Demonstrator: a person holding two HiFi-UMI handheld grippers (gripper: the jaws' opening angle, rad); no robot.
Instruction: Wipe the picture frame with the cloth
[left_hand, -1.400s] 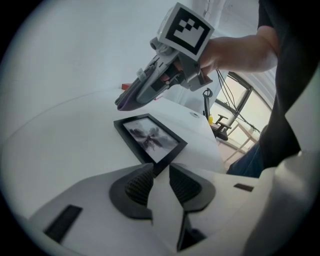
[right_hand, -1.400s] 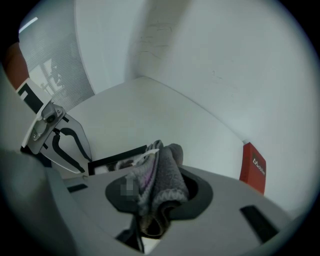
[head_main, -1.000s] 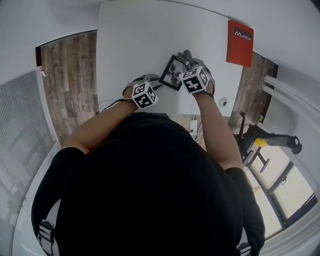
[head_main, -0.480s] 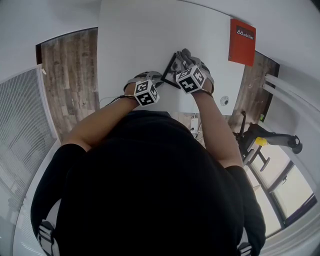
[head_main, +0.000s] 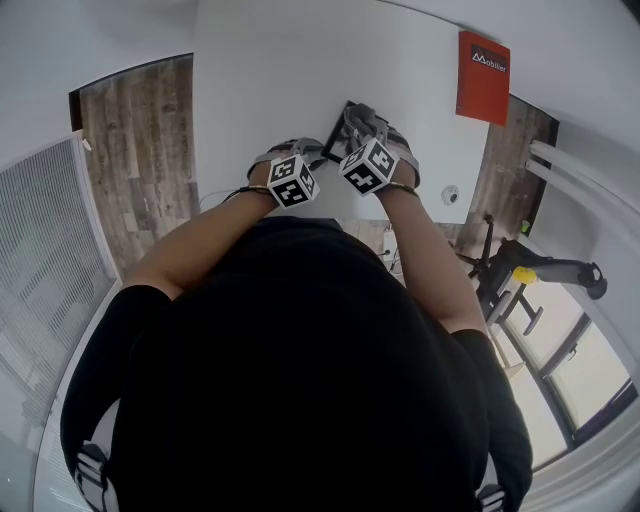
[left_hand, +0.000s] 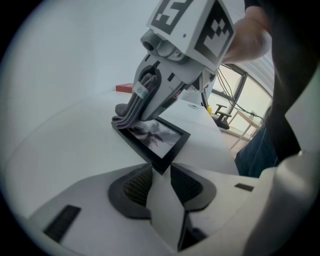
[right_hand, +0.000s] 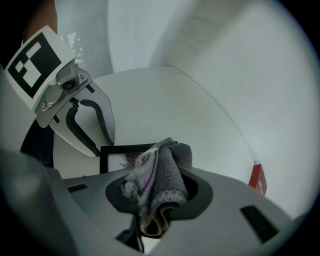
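A black picture frame (left_hand: 155, 137) with a grey photo lies on the white table (left_hand: 60, 145). My left gripper (left_hand: 161, 172) has the frame's near corner between its dark pads and is shut on it. My right gripper (left_hand: 135, 112) comes down from above, shut on a bunched grey cloth (right_hand: 157, 182). The cloth (left_hand: 126, 119) presses on the frame's far left edge. In the head view the two marker cubes sit side by side, left gripper (head_main: 305, 158) and right gripper (head_main: 362, 128), and they hide most of the frame (head_main: 340, 140). The right gripper view shows the frame (right_hand: 116, 155) behind the cloth.
A red box (head_main: 482, 65) stands at the table's far right edge. Wood floor (head_main: 135, 160) shows to the left of the table, beside a white grille (head_main: 45, 260). A chair with a yellow part (head_main: 540, 275) stands on the right.
My right gripper has slid leftward over the frame with the cloth and has rolled a little. More of the frame is now covered. The left gripper has stayed where it was.
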